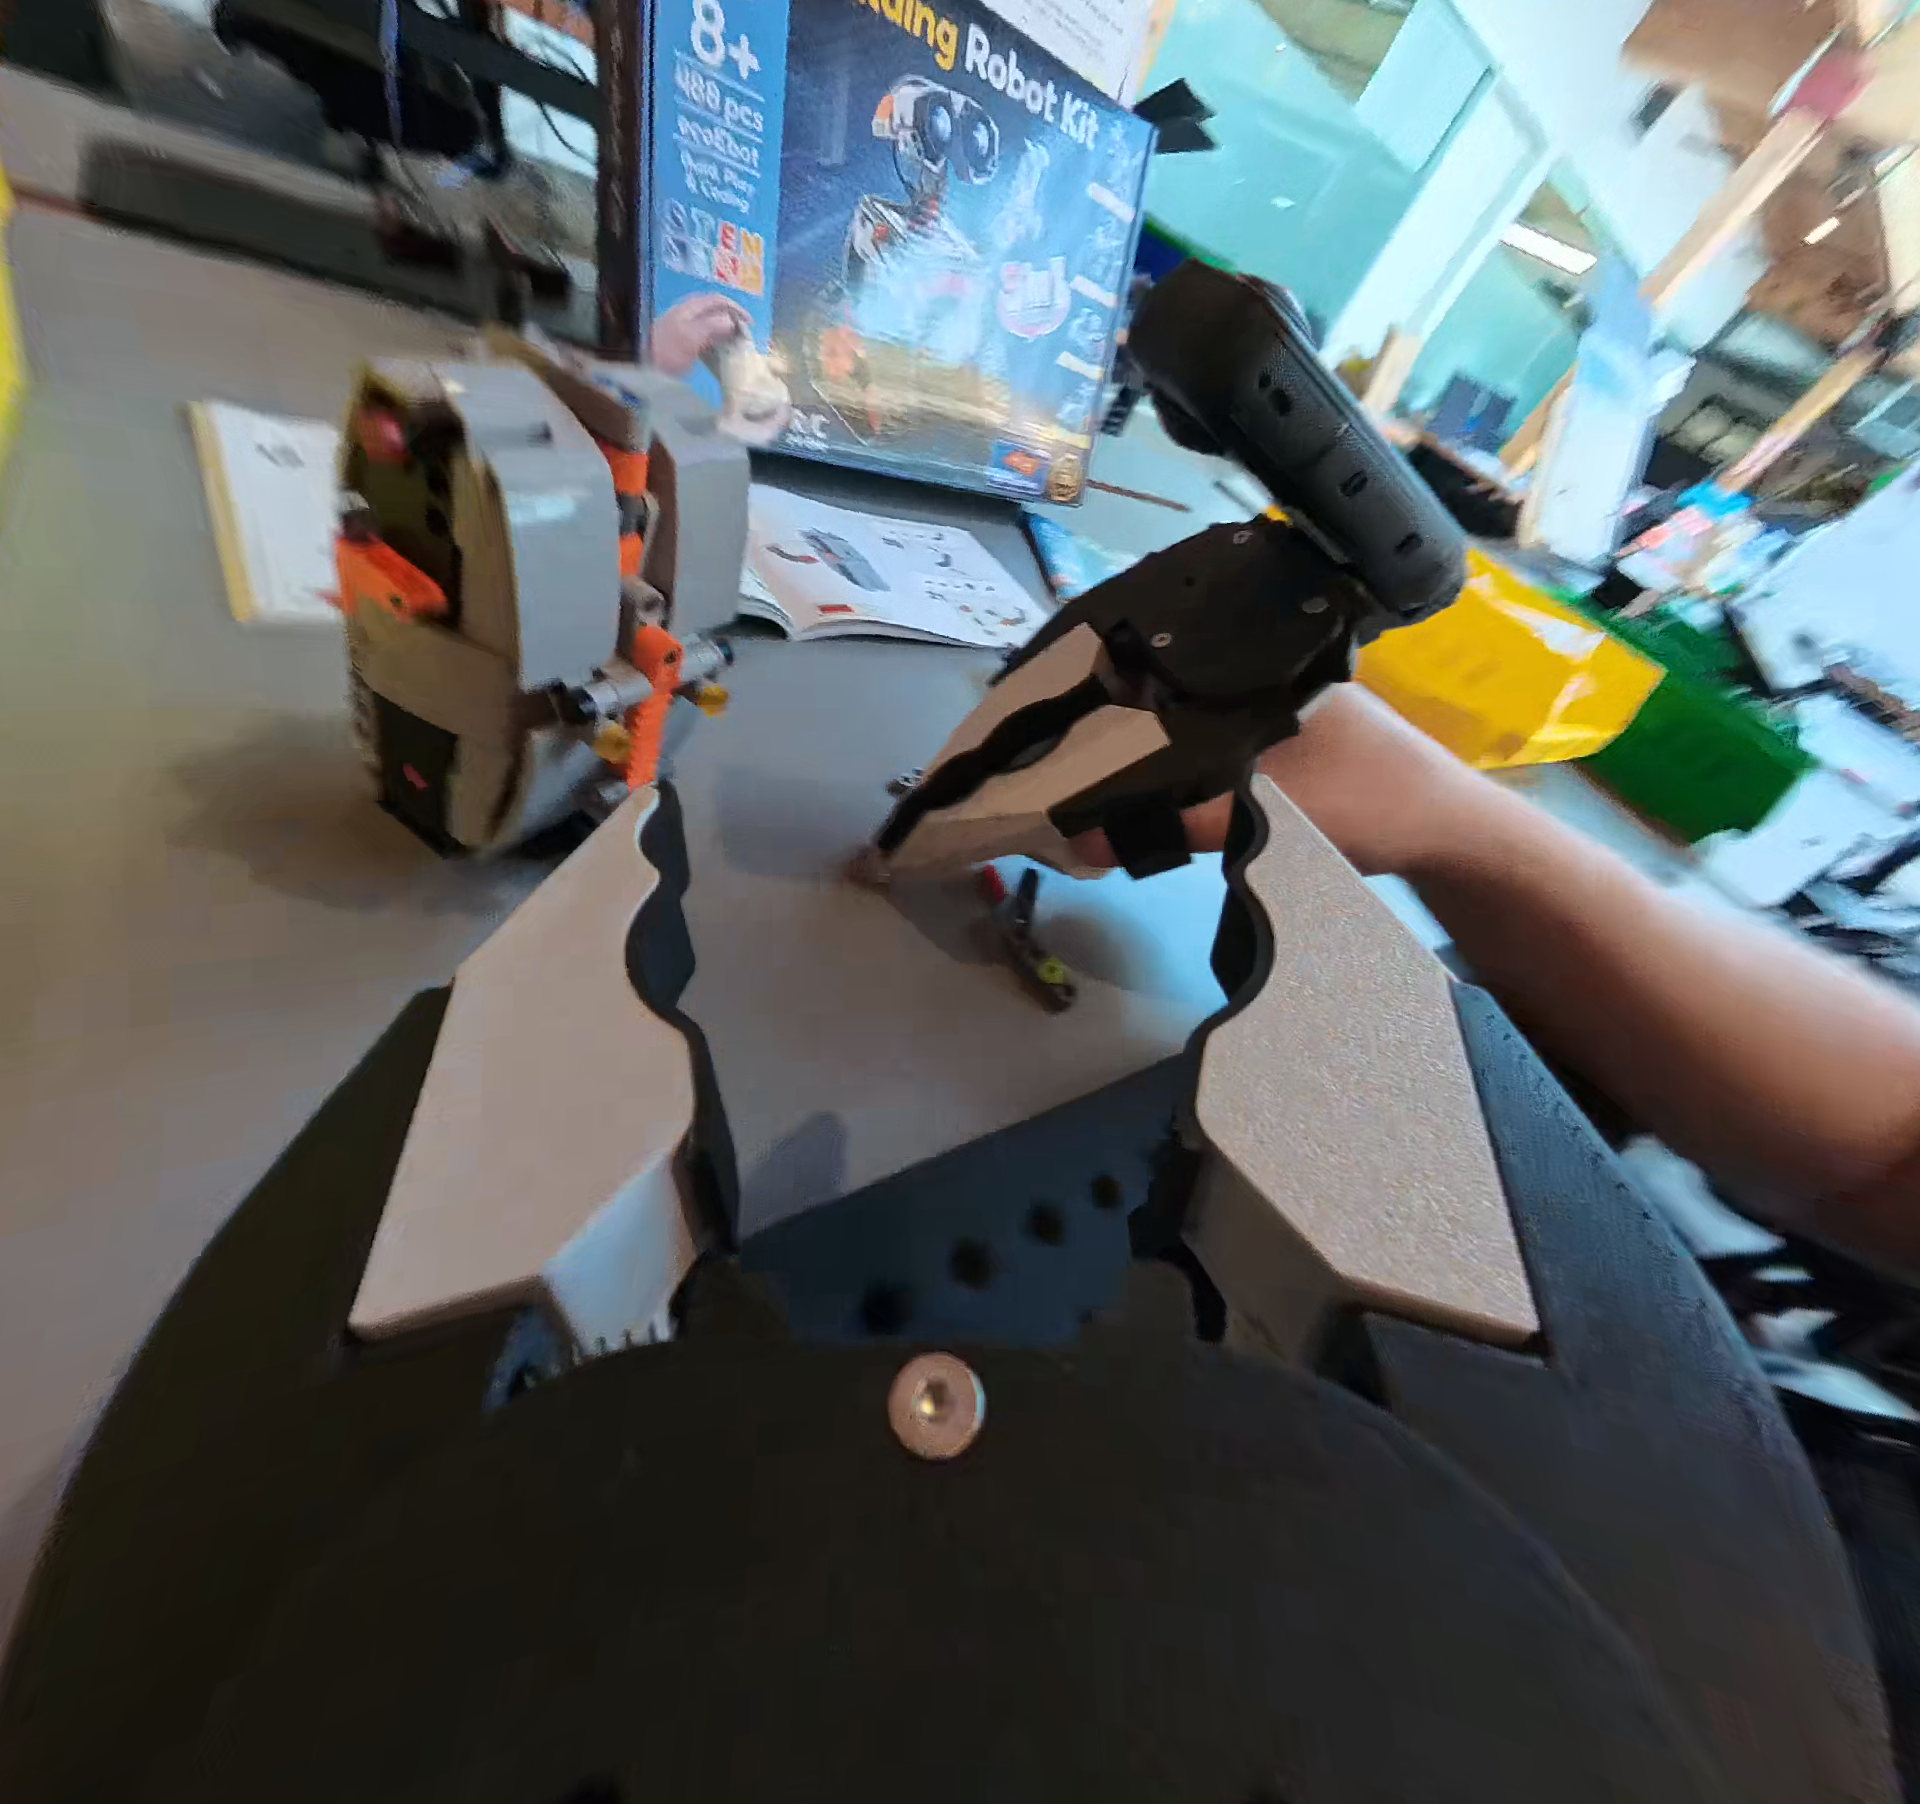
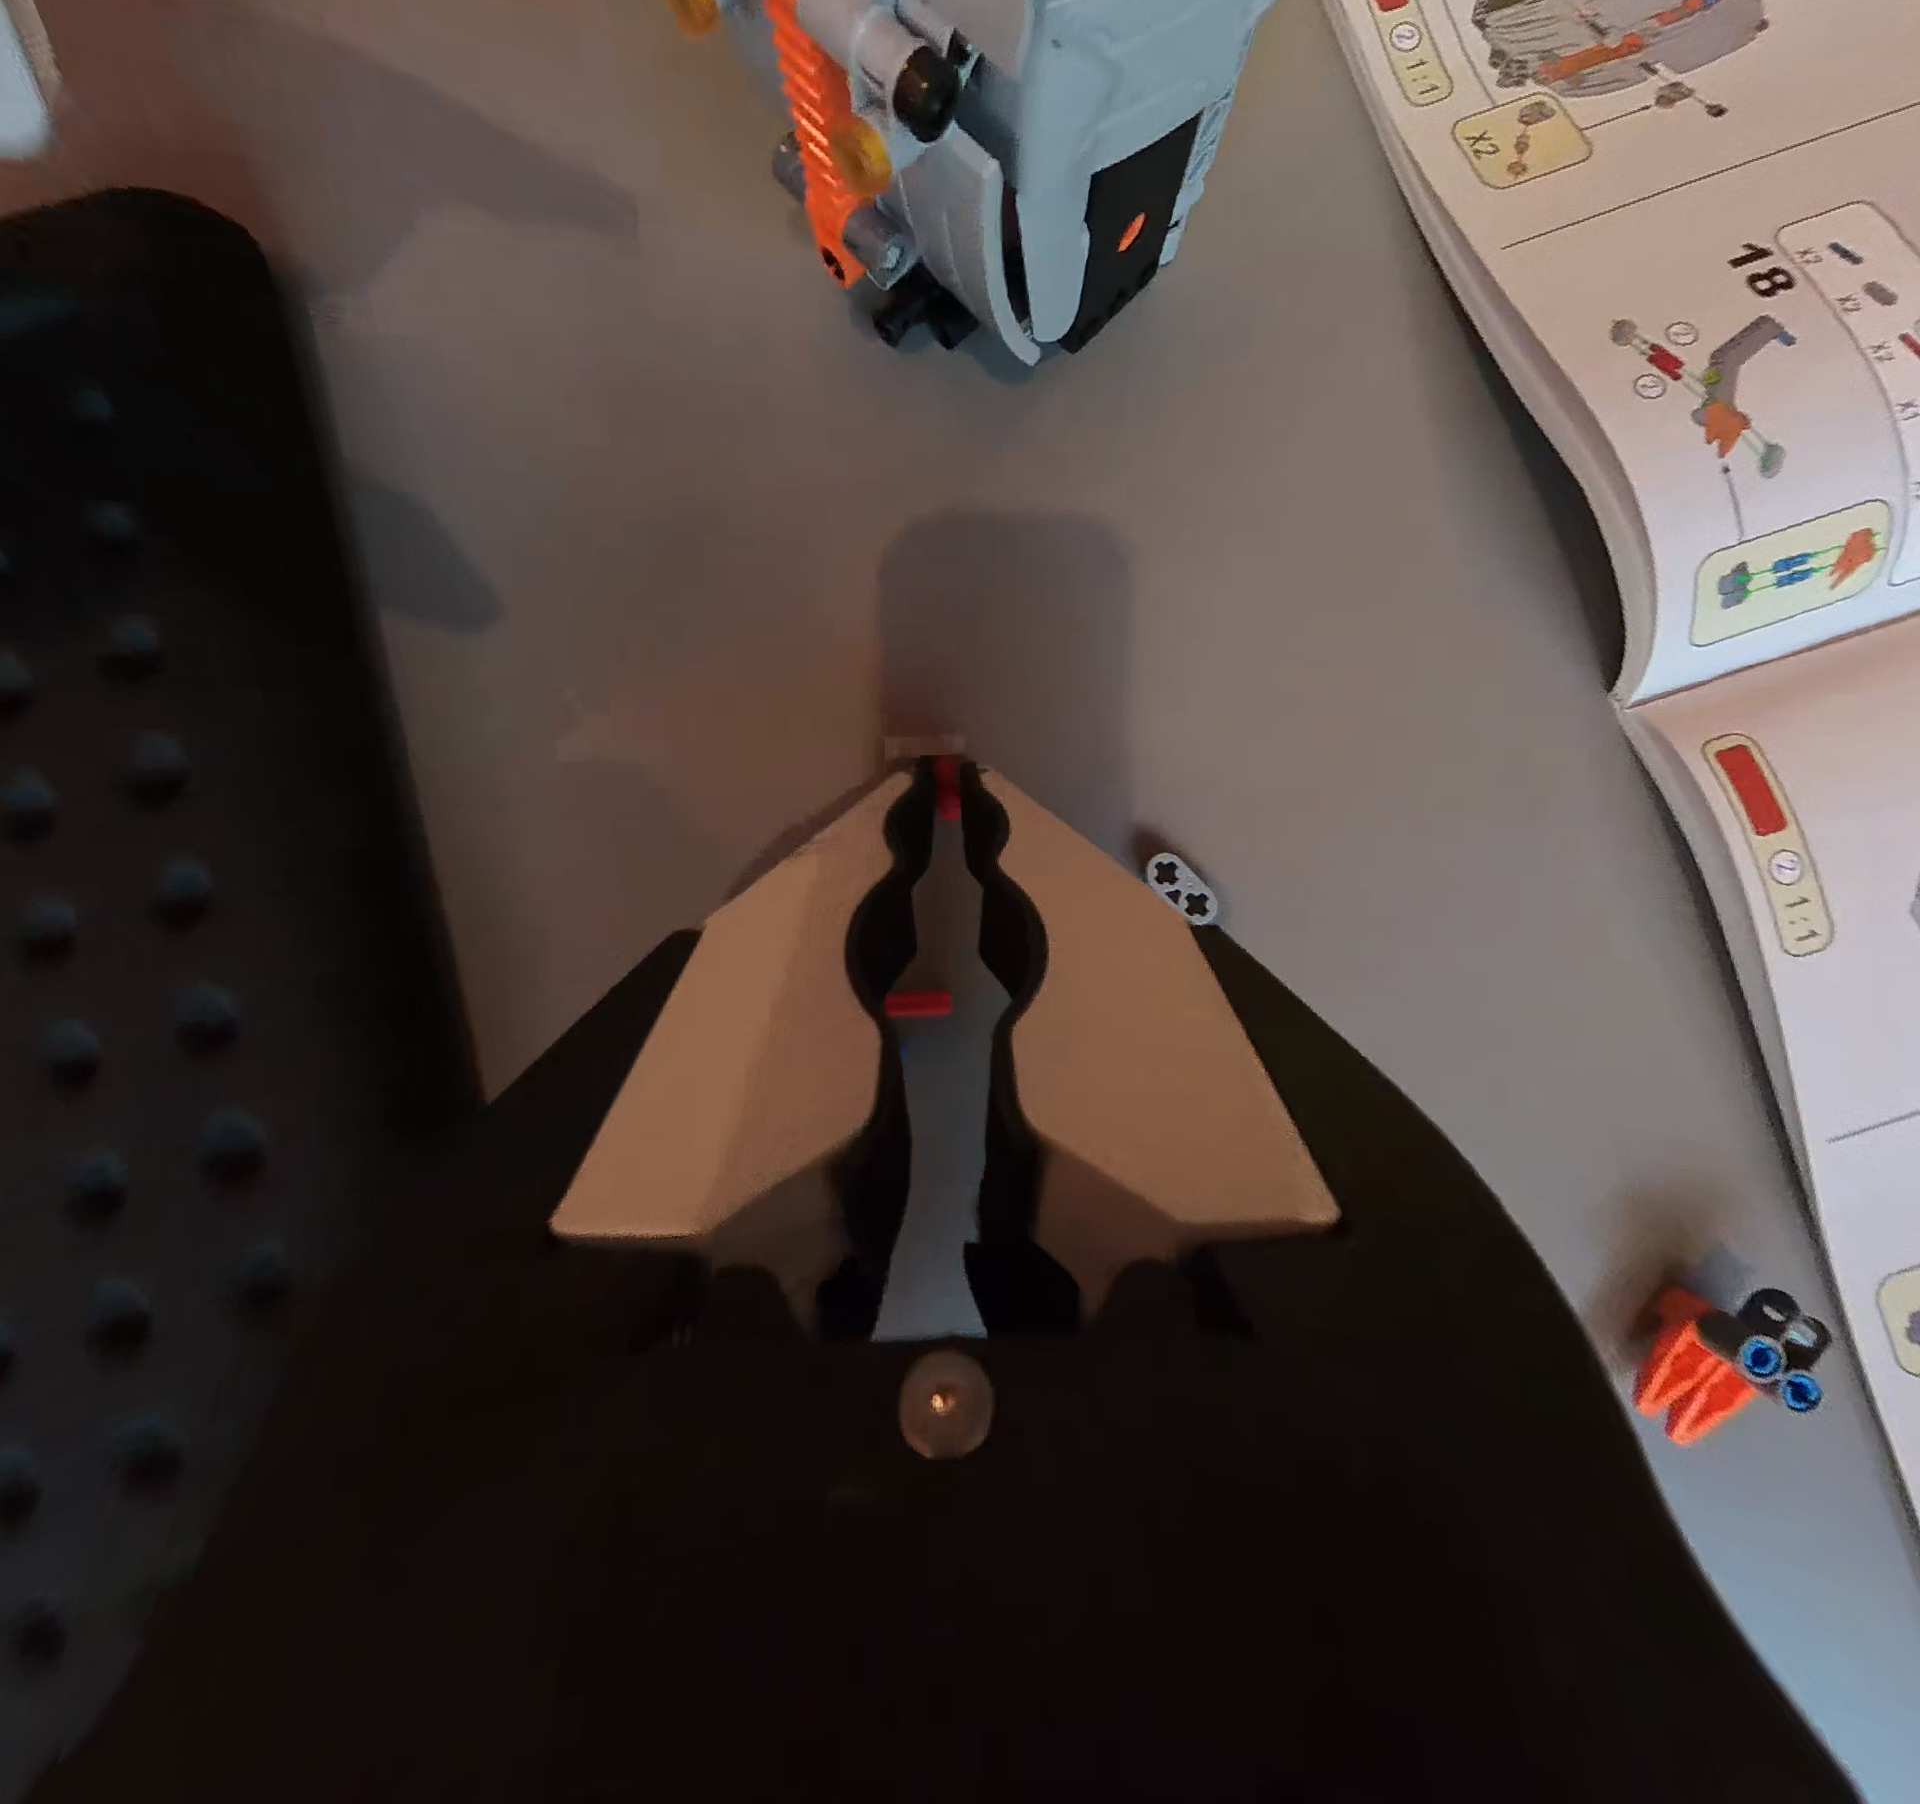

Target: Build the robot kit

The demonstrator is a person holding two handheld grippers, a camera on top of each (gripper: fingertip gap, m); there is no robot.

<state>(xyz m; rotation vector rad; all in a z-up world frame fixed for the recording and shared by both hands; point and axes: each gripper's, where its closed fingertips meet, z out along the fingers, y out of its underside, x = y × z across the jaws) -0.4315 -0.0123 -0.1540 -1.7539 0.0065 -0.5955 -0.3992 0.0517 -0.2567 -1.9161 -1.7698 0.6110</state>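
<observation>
Left tool (image 1: 951, 819) hovering over grey counter (image 1: 156, 975), jaws spread wide, gripping nothing. Right tool (image 2: 940, 767) pressing tips down onto counter, jaws nearly closed, pinching small red-and-grey piece (image 2: 945, 786). Dark small assembly with yellow pin (image 1: 1023, 939) lying just beside right tool. Grey-orange brick model (image 1: 520, 601) standing upright farther left. Open instruction booklet (image 1: 883, 575) lying beyond, kit box (image 1: 894, 227) standing behind it

Left gripper (image 1: 951, 819) jaws spread above grey table (image 1: 156, 1027), holding nothing.
</observation>
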